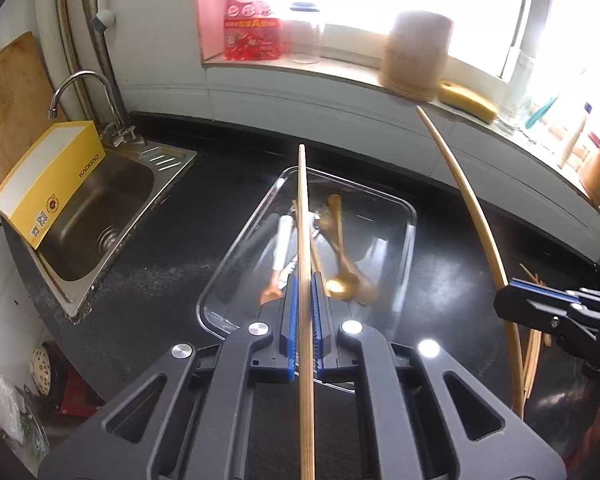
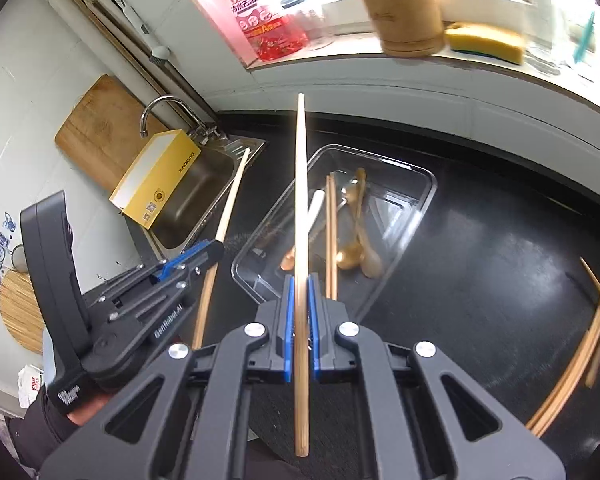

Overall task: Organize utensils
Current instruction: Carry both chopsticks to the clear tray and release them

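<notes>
Two handheld grippers each clamp a single wooden chopstick above a black kitchen countertop. The left gripper has its blue pads pressed tight on the left chopstick, whose tip points away over a clear tray. The right gripper pinches the right chopstick in the same narrow grip, and the stick runs up past the tray's near rim.

Near the countertop's right edge, a loose bundle of chopsticks lies fanned on the dark surface, well apart from the tray.

The clear tray sits toward the middle of the countertop and holds golden spoons, a pair of chopsticks and a white-handled utensil, all lying roughly lengthwise.

At the countertop's left end, a steel sink is set in, with a yellow box propped on its edge, a curved tap behind and a wooden cutting board leaning on the wall.

On the windowsill beyond the far edge stand a red detergent bottle, a clear jar, a wooden cylinder holder and a yellow sponge.
</notes>
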Tool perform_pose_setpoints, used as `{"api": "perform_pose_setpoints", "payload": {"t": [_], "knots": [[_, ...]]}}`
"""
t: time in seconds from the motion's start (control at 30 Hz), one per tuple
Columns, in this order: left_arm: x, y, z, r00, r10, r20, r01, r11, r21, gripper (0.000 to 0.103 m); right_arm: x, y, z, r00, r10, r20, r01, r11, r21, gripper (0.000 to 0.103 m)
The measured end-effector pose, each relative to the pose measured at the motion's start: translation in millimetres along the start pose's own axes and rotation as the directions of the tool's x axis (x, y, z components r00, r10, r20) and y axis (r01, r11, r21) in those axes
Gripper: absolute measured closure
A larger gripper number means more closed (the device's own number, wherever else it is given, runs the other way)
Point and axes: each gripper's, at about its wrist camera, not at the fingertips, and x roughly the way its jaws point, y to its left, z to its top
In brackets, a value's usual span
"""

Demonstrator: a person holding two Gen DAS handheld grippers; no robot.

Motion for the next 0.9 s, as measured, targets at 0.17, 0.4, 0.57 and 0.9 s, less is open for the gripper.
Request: {"api": "perform_pose_setpoints", "payload": {"t": [0.17, 0.4, 0.57, 0.9], "knots": [[22.9, 17.6, 7.3, 1.000, 0.007, -0.028, -0.008, 1.000, -0.007, 0.097, 36.4, 8.1, 20.2, 0.999, -0.026, -0.037, 0.026, 1.000, -0.015, 0.096], [64.8, 27.0, 13.6, 0.997, 0.010, -0.078, -0.011, 1.000, -0.019, 0.097, 90.8, -6.7, 43.7, 0.989, -0.086, -0.122, 0.087, 0.996, 0.001, 0.096], [101.6, 29.1, 19.0, 0.993, -0.010, -0.120, 0.003, 0.999, -0.054, 0.097, 122.1, -26.4, 48.7, 0.980, -0.082, -0.181, 0.086, 0.996, 0.015, 0.096], [143.4, 24.3, 17.1, 0.981, -0.014, -0.192, 0.009, 1.000, -0.026, 0.097, 163.3, -50.5, 57.2, 0.959, -0.091, -0.268, 0.096, 0.995, 0.007, 0.096]]}}
